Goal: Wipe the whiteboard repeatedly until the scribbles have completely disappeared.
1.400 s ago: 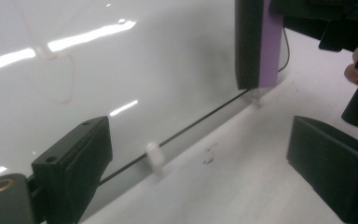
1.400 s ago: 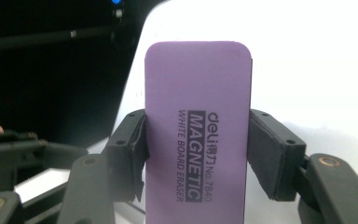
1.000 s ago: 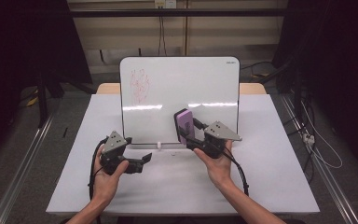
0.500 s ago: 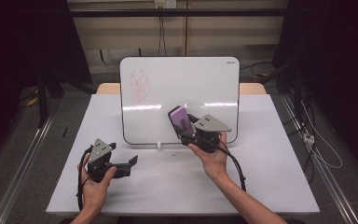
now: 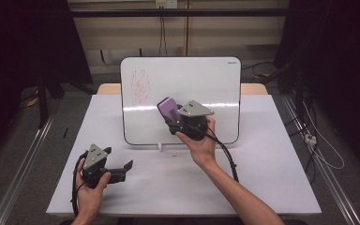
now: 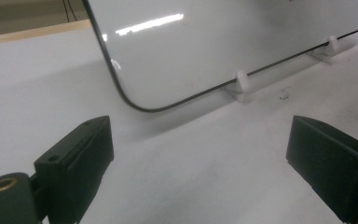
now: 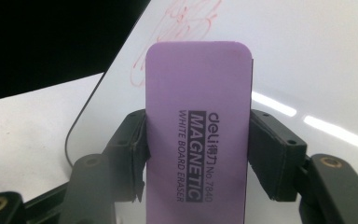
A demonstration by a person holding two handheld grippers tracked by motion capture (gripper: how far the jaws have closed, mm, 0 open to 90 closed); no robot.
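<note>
The right gripper (image 5: pixel 172 116) pinches one purple whiteboard eraser (image 7: pixel 198 126) by its long edges, and the right gripper view makes its printing legible: "deli No.7840", "MAGNETIC" in a dark bar, and "WHITE BOARD ERASER" below. In the high view the same eraser (image 5: pixel 168 108) shows as a small purple block held up in front of the whiteboard (image 5: pixel 206 84), just right of a red scribble (image 5: pixel 140 86) in the board's upper left part; no lettering can be read there beyond a tiny dark mark at the board's top right corner. The left gripper (image 5: pixel 122 169) sits low near the front left corner of the counter (image 5: pixel 272 154), its jaws spread wide with nothing between them. The left gripper view adds two small white feet (image 6: pixel 242 81) propping the board's bottom edge on the counter. There is one board, one eraser, and two grippers.
</note>
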